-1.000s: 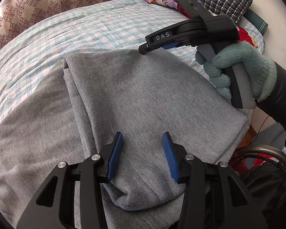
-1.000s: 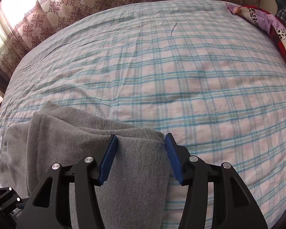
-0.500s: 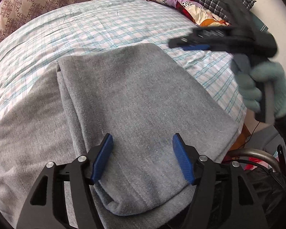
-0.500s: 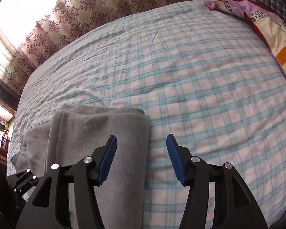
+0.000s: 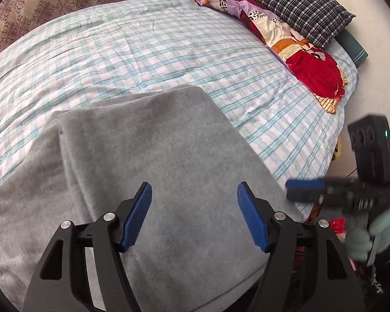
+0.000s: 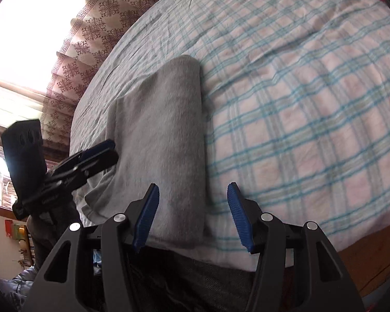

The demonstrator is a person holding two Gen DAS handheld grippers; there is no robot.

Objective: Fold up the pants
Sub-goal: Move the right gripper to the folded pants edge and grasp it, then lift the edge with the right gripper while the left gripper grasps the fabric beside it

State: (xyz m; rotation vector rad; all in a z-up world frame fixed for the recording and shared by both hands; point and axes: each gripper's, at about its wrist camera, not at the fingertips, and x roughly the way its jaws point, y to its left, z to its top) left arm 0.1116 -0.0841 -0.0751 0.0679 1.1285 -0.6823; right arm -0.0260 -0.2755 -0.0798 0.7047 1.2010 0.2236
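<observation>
The grey pants (image 5: 153, 161) lie folded in a flat stack on the plaid bed near its front edge; they also show in the right wrist view (image 6: 166, 135). My left gripper (image 5: 193, 197) is open and empty, held above the near part of the stack. My right gripper (image 6: 192, 197) is open and empty, over the stack's right edge at the bed's near edge. The right gripper also shows blurred in the left wrist view (image 5: 304, 184), off the bed's right side. The left gripper shows in the right wrist view (image 6: 109, 148), beside the pants.
The plaid sheet (image 5: 143, 52) covers the bed. A colourful quilt (image 5: 299, 52) and a checked pillow (image 5: 304, 5) lie at the far right. A patterned curtain (image 6: 91, 33) hangs beyond the bed. The bed's wooden edge (image 6: 371, 265) is at lower right.
My right gripper let go of the pants' fold, opened and drew back toward the bed's near edge. My left gripper opened wider and pulled back a little. The pants stayed folded.
</observation>
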